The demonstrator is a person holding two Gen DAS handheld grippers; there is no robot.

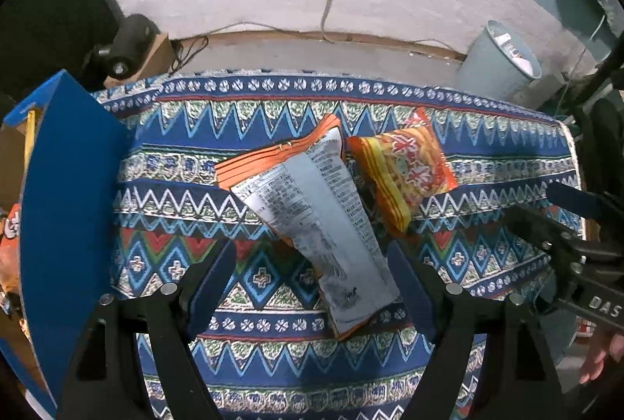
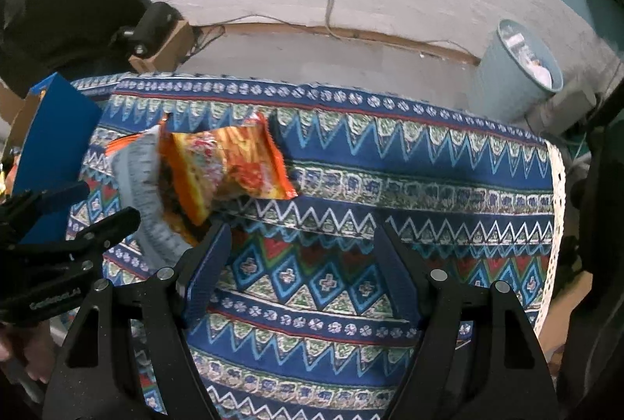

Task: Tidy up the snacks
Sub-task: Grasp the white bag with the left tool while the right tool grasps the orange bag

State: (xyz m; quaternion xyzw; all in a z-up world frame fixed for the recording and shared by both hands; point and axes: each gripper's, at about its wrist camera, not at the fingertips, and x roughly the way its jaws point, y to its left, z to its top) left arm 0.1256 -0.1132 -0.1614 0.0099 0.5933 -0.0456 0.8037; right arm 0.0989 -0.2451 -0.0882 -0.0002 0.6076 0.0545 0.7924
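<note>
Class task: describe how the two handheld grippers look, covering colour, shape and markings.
Both the left gripper and right gripper are matte black, with angular arms, silver round rivets and dark blue finger pads. White lettering marks their bodies. No cables or sleeves show.

The left gripper (image 1: 312, 264) hung spread over the patterned cloth (image 1: 273, 287); a silver-backed snack bag (image 1: 312, 209) lay between its fingers; an orange snack packet (image 1: 405, 170) lay beside it; a blue box (image 1: 66, 194) stood left.
</note>
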